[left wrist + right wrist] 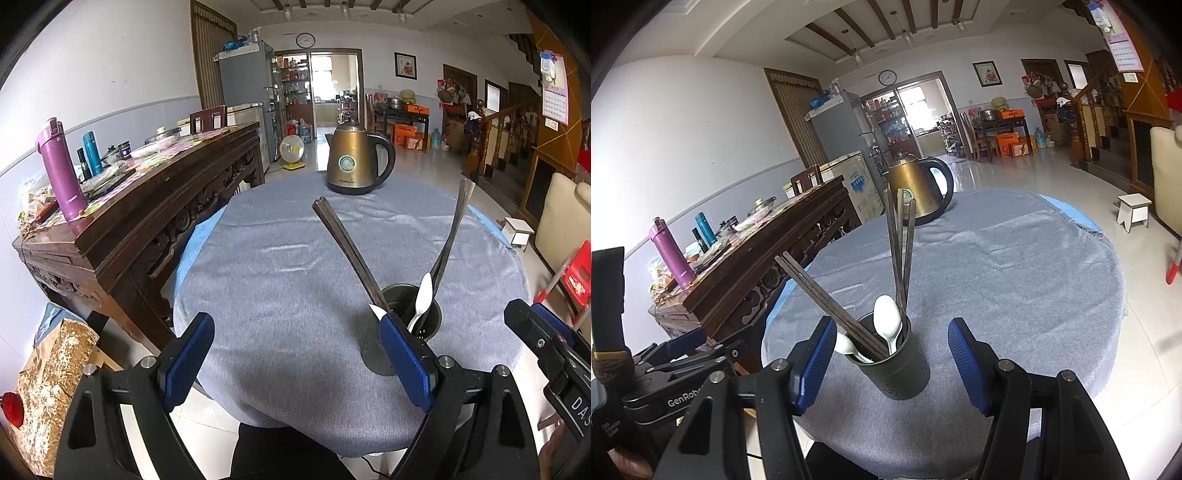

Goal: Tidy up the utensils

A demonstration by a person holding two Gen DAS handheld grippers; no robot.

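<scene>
Utensil holder point(894, 363) sits near your edge of the round bench point(1015, 277), upright on the grey cloth. In it: two pairs of dark chopsticks point(827, 295), one pair leaning left, the other nearly upright, plus two white spoons point(886, 321).

Room: cloth is bare from the holder out to the kettle point(919, 184) at the far edge; wide open to the right too. Left bench edge runs close to the wooden sideboard point(155, 206), tight gap there.

Right gripper point(892, 365): jaws spread, one on each side of the holder, neither pad touching it. Pointing down-forward at a shallow tilt.

Left gripper point(303, 358): jaws spread wide, nothing between them but cloth. Its right-side pad overlaps the holder in the left wrist view; can't tell if it touches. It's just left of your right gripper, angled down over the near bench edge.
</scene>
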